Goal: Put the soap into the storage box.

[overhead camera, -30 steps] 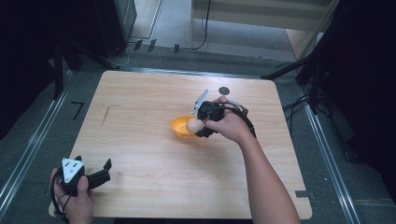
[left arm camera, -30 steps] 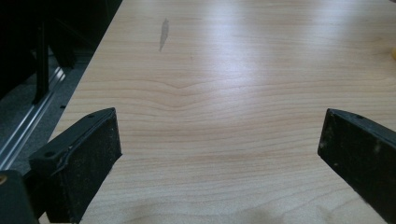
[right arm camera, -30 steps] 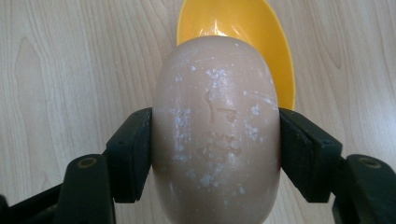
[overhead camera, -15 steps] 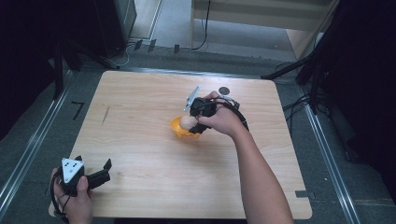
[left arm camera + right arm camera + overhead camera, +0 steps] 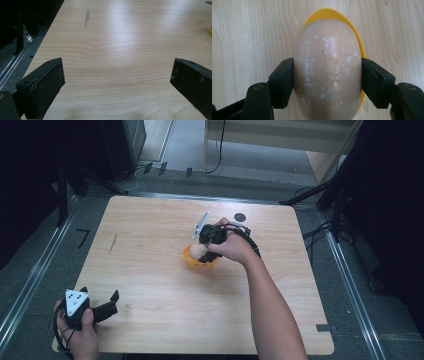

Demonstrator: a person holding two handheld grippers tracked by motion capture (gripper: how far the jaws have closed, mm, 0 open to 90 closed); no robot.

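On the wooden counter stand one yellow bowl and one egg; a small dark round mark lies near the far edge and a grey streak toward the left side. Nothing stands between the two grippers, which are well apart.

The right gripper is over the middle of the counter, its fingers clenched on the egg's two sides. In the right gripper view the speckled, pale brown egg sits directly above the bowl, whose yellow rim curves round its far end; whether it touches the bowl cannot be told.

The left gripper rests at the counter's near left corner, fingers released and wide apart with bare wood between them.

Compared with a second ago, the right hand and egg have shifted slightly left, over the bowl; the left hand has kept its place
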